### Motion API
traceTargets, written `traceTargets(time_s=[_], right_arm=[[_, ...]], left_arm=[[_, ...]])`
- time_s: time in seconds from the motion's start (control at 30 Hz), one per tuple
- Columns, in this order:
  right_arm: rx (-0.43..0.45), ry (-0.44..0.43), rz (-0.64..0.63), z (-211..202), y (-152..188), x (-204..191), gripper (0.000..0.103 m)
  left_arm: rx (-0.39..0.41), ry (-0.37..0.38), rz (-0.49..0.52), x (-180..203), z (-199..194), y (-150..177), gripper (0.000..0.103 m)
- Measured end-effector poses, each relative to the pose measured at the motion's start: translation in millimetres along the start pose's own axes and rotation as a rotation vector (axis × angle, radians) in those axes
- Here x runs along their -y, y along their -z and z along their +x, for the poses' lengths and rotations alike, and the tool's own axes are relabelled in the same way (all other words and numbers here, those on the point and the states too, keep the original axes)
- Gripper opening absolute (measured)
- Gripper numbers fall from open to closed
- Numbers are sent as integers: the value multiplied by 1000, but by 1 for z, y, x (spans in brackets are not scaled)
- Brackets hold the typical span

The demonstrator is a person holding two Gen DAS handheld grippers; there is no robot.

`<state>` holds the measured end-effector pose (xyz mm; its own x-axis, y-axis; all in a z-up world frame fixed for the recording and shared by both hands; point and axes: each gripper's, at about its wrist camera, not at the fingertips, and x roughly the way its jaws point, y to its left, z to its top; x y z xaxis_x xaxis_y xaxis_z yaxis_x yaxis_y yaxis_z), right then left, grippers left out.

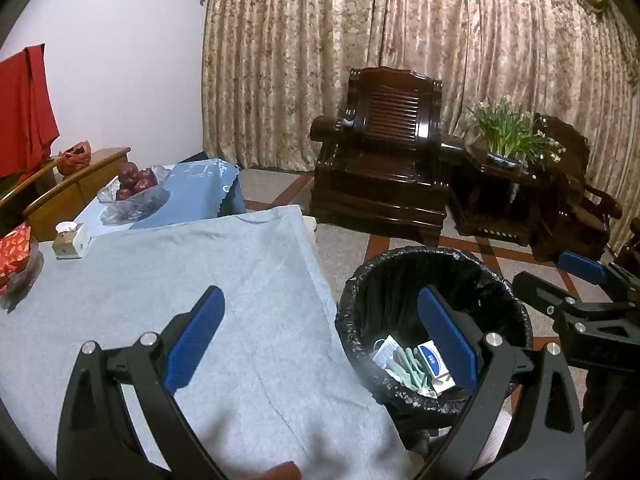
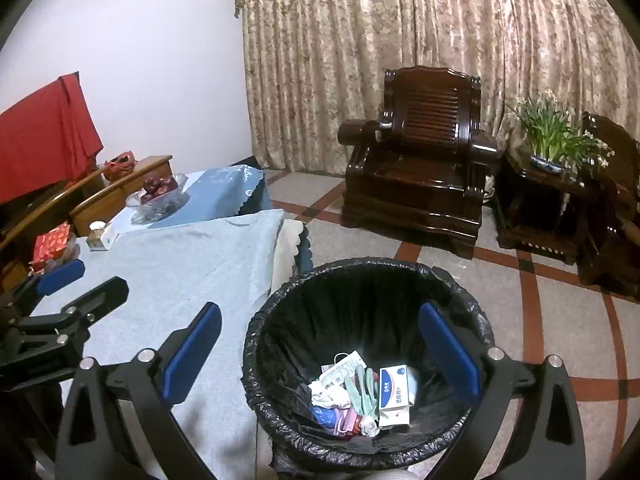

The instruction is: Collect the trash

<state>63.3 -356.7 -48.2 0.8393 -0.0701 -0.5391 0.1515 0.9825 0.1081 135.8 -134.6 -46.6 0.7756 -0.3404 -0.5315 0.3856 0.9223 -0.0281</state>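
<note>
A bin with a black liner [image 1: 496, 280] [image 2: 276, 300] stands on the floor at the right edge of the table. Inside lie a blue-and-white box [image 1: 434, 362] [image 2: 394, 394], a green glove [image 2: 360, 394], paper wrappers [image 2: 340, 372] and other scraps. My left gripper [image 1: 320, 310] is open and empty, one finger over the table's light blue cloth [image 1: 200, 280], the other over the bin. My right gripper [image 2: 320, 326] is open and empty, straddling the bin's left rim. Each gripper shows in the other's view: the right one [image 1: 576, 276], the left one [image 2: 80, 280].
On the table's far end stand a glass bowl of red fruit [image 1: 134, 190] [image 2: 158, 192], a small white box [image 1: 72, 238] and a red packet in a dish [image 1: 14, 254]. A dark wooden armchair [image 1: 380, 160] and a side table with a plant [image 1: 508, 136] stand by the curtain.
</note>
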Motion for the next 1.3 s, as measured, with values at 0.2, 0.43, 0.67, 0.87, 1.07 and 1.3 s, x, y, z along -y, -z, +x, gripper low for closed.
traceTargets(time_s=[0.2, 0.43, 0.67, 0.87, 1.07, 1.3], right_arm=[[3, 1, -8, -3, 1, -3, 97], [2, -1, -9, -3, 2, -4, 97], [2, 0, -8, -3, 3, -5, 97], [4, 2, -6, -4, 2, -5, 97], [4, 2, -9, -5, 2, -2, 97], [4, 2, -8, -5, 2, -2, 97]], left_arm=[[-1, -1, -7, -4, -4, 1, 95], [0, -1, -10, -6, -6, 2, 95], [-2, -2, -10, -7, -7, 2, 95], [-4, -3, -6, -9, -7, 3, 95], [-4, -3, -7, -9, -7, 3, 95], [-3, -4, -5, -9, -8, 3, 95]])
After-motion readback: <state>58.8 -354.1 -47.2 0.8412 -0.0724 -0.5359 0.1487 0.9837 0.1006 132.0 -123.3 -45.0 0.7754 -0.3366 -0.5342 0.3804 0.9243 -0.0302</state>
